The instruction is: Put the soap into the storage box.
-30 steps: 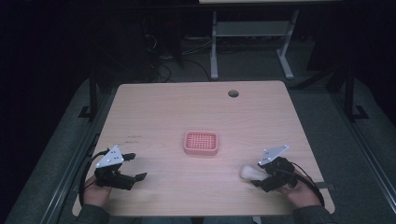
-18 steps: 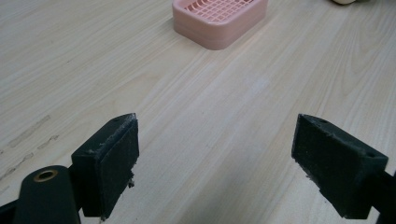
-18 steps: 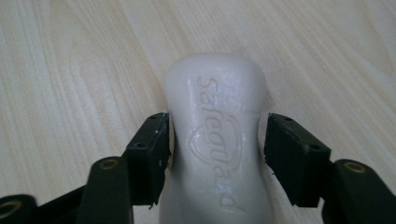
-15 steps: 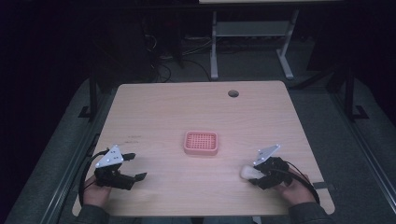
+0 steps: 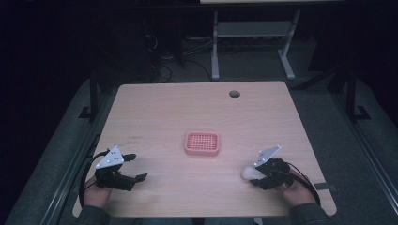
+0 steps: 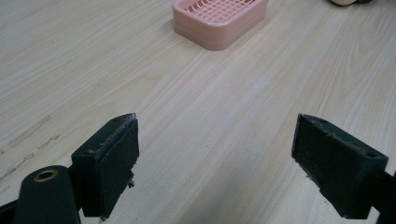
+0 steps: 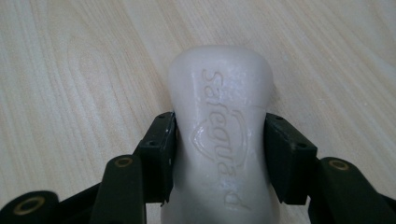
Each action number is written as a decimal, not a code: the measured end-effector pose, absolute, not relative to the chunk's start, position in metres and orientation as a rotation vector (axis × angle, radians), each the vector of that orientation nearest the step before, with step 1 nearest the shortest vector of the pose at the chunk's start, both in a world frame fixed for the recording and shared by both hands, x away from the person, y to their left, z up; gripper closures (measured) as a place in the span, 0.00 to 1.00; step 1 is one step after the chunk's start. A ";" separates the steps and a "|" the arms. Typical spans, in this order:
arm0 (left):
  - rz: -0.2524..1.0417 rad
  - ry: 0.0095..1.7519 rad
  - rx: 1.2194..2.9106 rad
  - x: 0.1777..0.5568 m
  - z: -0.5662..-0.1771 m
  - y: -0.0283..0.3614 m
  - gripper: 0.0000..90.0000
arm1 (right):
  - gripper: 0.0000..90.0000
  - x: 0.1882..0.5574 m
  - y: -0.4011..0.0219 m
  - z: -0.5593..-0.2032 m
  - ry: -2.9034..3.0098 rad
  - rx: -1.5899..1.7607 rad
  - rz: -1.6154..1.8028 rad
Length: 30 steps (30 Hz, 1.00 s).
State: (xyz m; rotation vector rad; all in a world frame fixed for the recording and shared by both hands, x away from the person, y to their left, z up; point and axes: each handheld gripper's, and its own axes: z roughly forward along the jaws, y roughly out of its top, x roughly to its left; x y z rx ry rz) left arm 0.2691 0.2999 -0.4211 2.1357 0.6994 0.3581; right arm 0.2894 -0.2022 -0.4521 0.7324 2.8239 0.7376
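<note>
Dark surroundings close in on a pale wood-grain table (image 5: 155, 108), with white metal table legs (image 5: 215, 51) and loose cables on the grey floor beyond its far edge. Near that far edge, right of centre, a round dark grommet hole (image 5: 234, 93) is set into the tabletop.

At the near left corner, the left gripper (image 5: 132, 167) is held low over the wood in a hand (image 5: 96, 190) that comes in from the bottom edge, a grey three-cornered plate riding on top of it. Its two black jaws stand wide apart with nothing between them; in the left gripper view, bare tabletop shows across the whole gap between its foam-faced pads (image 6: 114, 161), and a few faint scuff marks lie on the wood at the left.

Roughly mid-table sits a pink rectangular plastic soap dish with a gridded top (image 5: 202, 143), resting flat and well apart from both grippers. It also appears at the top of the left gripper view (image 6: 219, 21).

At the near right, the right gripper (image 5: 251, 174) is clamped on a white waisted bar of soap (image 5: 248, 172), which lies just above or on the tabletop; contact cannot be judged. In the right gripper view the jaws press the narrow waist of the bar (image 7: 224, 126) from both sides, and the embossed word "Safeguard" with a shield emblem runs along its upper face.
</note>
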 end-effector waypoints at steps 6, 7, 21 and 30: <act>0.360 0.702 2.131 0.269 -0.421 0.301 0.16 | 0.53 0.289 -0.202 -0.451 2.826 0.722 0.731; 0.359 0.705 2.128 0.269 -0.421 0.301 0.16 | 0.54 0.289 -0.202 -0.450 2.827 0.726 0.741; 0.364 0.711 2.120 0.269 -0.421 0.303 0.16 | 0.54 0.300 -0.182 -0.440 2.849 0.638 0.820; 0.364 0.709 2.122 0.269 -0.421 0.303 0.16 | 0.54 0.302 -0.177 -0.452 2.876 0.649 0.776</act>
